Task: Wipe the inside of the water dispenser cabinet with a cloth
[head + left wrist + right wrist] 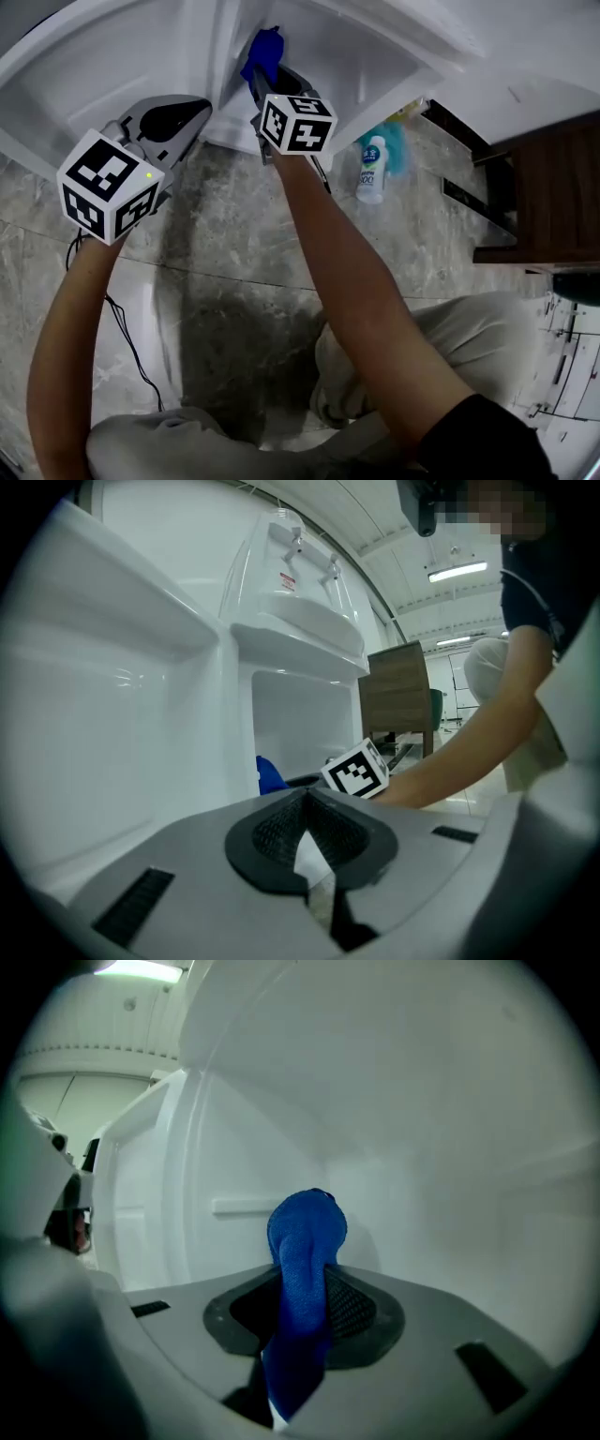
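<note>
One white bottle (pixel 372 171) on the marble floor (pixel 234 272) near the dispenser cabinet (pixel 375 66)

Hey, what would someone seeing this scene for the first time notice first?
The bright blue cloth stands out most, pinched in the right gripper and pushed inside the white dispenser cabinet. Next comes the left gripper, shut and empty, just in front of the cabinet's opening. A small white bottle sits on the grey stone floor to the right of the cabinet in the head view.

no text readable, bottle (pixel 372 171) label too small
</note>
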A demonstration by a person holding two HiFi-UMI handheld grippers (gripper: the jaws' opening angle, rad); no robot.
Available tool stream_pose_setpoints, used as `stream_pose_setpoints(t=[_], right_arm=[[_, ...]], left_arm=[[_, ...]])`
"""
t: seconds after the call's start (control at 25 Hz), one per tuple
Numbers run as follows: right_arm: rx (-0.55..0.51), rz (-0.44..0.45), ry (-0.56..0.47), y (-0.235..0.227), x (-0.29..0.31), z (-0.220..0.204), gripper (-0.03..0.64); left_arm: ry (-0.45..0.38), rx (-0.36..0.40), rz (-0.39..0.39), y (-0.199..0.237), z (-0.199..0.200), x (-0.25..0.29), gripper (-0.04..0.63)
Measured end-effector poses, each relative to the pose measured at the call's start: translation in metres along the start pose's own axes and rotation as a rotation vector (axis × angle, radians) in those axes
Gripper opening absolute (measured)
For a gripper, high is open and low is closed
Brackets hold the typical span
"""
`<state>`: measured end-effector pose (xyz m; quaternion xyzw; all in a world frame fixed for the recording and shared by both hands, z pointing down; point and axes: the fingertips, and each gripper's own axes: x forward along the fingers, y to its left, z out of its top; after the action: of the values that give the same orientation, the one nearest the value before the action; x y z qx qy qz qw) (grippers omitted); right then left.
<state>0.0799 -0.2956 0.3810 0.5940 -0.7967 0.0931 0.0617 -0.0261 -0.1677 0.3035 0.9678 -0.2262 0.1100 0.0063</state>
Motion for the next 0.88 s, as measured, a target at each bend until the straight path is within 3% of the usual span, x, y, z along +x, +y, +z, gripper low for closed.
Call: stream_pose_setpoints(t=[0.24,0.4,0.68,0.88], right_arm=[[-0.2,-0.025,0.191,-0.018,0.033,-0.025,0.095],[-0.201,-0.032,0.251,-0.027,0.049,-0.029,0.094],[-0.312,0.001,0.389,-0.025,0.074,-0.039,0.094],[-0.329,0.043,0.421,-0.028,0.081,-0.043,0.094]], left_arm=[[-0.006,-0.018,-0.012,-0.001,-0.005,0.0,0.008],[-0.007,-0.041,-0.004,0.005,-0.014,0.001,0.008],[-0.023,-0.085,0.027,0.017,-0.021,-0.004,0.008],[-0.015,-0.1,0.034,0.02,-0.024,-0.008,0.008]])
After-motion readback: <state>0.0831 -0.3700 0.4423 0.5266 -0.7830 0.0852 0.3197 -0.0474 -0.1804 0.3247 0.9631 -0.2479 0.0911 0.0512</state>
